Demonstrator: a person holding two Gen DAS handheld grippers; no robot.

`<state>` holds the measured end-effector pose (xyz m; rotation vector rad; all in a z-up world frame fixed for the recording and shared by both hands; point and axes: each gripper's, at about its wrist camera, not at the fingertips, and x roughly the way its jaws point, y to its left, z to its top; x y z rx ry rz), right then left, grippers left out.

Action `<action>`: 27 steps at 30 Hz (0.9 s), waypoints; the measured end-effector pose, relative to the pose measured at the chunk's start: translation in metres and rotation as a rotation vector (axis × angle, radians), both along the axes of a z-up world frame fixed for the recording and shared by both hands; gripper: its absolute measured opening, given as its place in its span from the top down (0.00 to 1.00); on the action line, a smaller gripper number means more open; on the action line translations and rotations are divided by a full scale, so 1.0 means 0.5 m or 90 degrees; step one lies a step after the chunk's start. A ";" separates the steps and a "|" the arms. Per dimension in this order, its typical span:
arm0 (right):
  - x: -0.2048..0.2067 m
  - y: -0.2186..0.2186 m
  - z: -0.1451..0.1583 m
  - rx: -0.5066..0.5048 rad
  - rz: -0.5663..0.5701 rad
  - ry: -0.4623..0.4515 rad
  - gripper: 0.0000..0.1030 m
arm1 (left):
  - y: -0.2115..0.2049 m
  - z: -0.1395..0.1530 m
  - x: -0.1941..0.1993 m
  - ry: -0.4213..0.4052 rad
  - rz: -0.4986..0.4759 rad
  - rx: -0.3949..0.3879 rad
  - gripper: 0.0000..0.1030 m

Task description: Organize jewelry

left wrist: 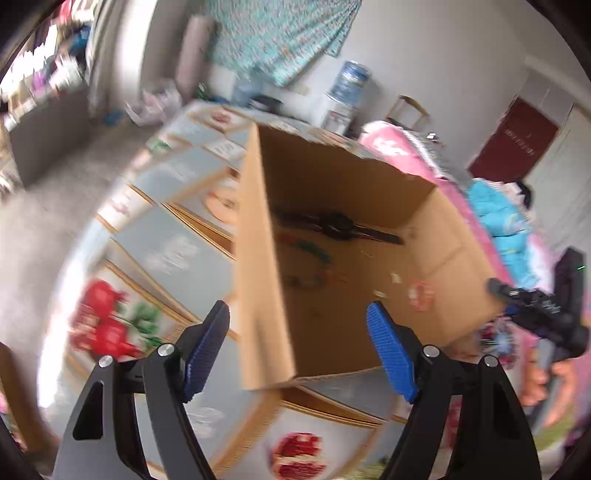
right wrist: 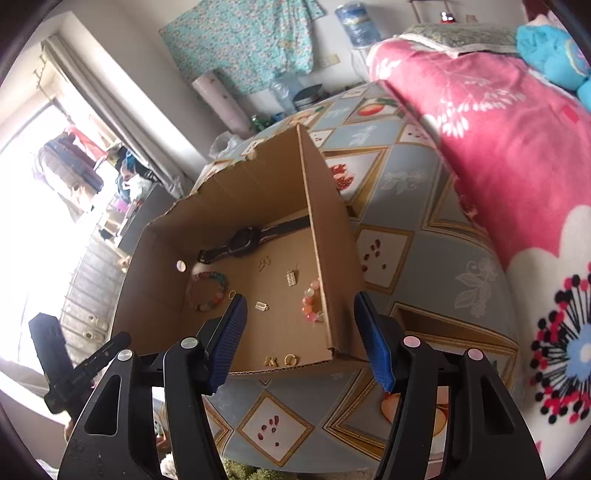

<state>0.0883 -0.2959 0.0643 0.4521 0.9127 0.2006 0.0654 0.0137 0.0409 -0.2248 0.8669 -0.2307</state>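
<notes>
An open cardboard box (right wrist: 325,236) stands on a table with a fruit-patterned cloth (right wrist: 406,236). Inside lie a black wristwatch (right wrist: 245,240), a multicoloured bead bracelet (right wrist: 208,290), an orange bead bracelet (right wrist: 312,301) against the right wall, small gold charms (right wrist: 291,277) and a gold ring (right wrist: 290,359) near the front edge. My right gripper (right wrist: 301,325) hangs open above the box's front right corner, holding nothing. My left gripper (left wrist: 299,325) is open over the left wall of the box (left wrist: 258,258), also with nothing between its fingers; the left wrist view is blurred, with the watch (left wrist: 340,223) dimly visible.
A pink floral quilt (right wrist: 498,147) lies on a bed right of the table. A water bottle (right wrist: 358,22) and a patterned cloth (right wrist: 243,40) stand at the far wall. The other gripper, held by a hand (left wrist: 546,376), shows at the right of the left wrist view.
</notes>
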 end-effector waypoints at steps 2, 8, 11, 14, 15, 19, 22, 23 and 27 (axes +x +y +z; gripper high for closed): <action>-0.015 -0.001 0.015 -0.026 -0.016 -0.018 0.41 | -0.003 0.021 -0.018 -0.036 0.004 0.028 0.27; -0.084 0.015 0.079 -0.090 -0.039 -0.112 0.24 | -0.008 0.094 -0.076 -0.136 0.019 0.031 0.05; -0.111 0.036 0.105 -0.127 -0.043 -0.160 0.19 | -0.017 0.128 -0.099 -0.178 0.044 0.052 0.05; -0.129 0.062 0.127 -0.151 -0.043 -0.201 0.12 | -0.040 0.149 -0.106 -0.181 0.049 0.090 0.05; -0.135 0.073 0.135 -0.161 -0.042 -0.215 0.11 | -0.051 0.153 -0.107 -0.182 0.056 0.104 0.05; -0.149 0.116 0.156 -0.220 -0.029 -0.250 0.08 | -0.085 0.155 -0.119 -0.205 0.078 0.168 0.05; -0.154 0.138 0.166 -0.260 -0.022 -0.258 0.08 | -0.109 0.152 -0.127 -0.213 0.088 0.221 0.05; -0.155 0.142 0.168 -0.268 -0.028 -0.259 0.08 | -0.116 0.149 -0.125 -0.206 0.096 0.242 0.05; -0.149 0.153 0.160 -0.266 -0.004 -0.232 0.08 | -0.131 0.117 -0.098 -0.128 0.077 0.255 0.05</action>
